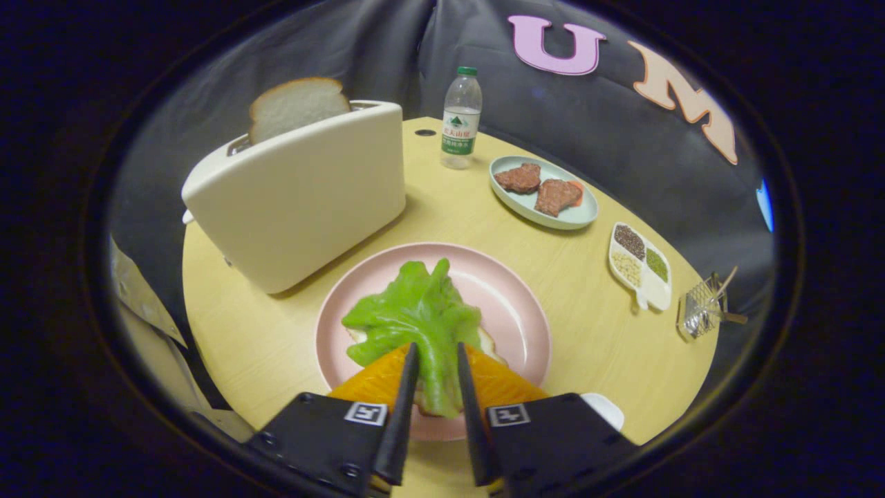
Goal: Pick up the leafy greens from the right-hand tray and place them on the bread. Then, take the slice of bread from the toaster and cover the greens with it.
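A: Table [276, 339] first. Round, pale wood. Toaster [297, 197] stands just behind the pink plate [515, 311], to its far left. One slice of bread [297, 104] still up in the slot.

B: So step two not begun?

A: My reading, yes. Slice untouched. Step one looks nearly done: leafy greens [415, 315] lie spread over the plate, and a pale edge of bread [487, 342] peeks out under them on the plate's near right.

B: Gripper [434, 356]?

A: Fingers narrow, a slim gap, with the near tail of the greens lying in that gap. Whether both fingers press the leaf, cannot tell. Could be mid-release or just resting there.

B: Smaller items?

A: Beyond the plate, far right: a pale blue dish [574, 218] with two brown meat pieces [538, 188]. Water bottle [461, 117] well behind the plate. Divided seed dish [639, 266] to the plate's right, small wire basket [700, 308] past that.

B: Left to do?

A: Let the leaf go, cross to the toaster, lift the slice, cap the greens.
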Available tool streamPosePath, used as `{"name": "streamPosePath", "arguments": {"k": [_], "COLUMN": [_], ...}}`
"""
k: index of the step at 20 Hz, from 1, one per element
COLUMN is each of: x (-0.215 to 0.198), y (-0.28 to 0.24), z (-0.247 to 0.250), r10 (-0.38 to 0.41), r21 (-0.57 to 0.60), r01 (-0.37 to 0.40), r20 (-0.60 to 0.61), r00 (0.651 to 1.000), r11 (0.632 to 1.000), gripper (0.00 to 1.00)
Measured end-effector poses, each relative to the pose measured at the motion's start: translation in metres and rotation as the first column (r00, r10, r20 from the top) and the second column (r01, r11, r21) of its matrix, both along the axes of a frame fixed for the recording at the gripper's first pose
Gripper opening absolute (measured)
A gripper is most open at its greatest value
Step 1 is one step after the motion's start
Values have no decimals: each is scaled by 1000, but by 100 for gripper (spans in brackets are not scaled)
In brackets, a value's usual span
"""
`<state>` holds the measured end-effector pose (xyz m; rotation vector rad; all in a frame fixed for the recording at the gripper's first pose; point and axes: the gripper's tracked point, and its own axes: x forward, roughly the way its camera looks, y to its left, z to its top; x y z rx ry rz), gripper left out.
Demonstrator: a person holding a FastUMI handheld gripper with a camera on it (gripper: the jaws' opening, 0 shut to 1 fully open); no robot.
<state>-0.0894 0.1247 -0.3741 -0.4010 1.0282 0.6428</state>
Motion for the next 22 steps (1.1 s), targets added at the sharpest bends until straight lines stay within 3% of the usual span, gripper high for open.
{"name": "streamPosePath", "arguments": {"k": [6,16,22], "x": [10,60,63], "y": [-1,91,176], "z": [24,152,189], "r10": [-19,-61,-113], "r21": [-42,84,295], "r01": [22,41,50], "r20": [76,263,201], "r00": [997,963,973], "r11": [999,996,954], "gripper": [99,99,99]}}
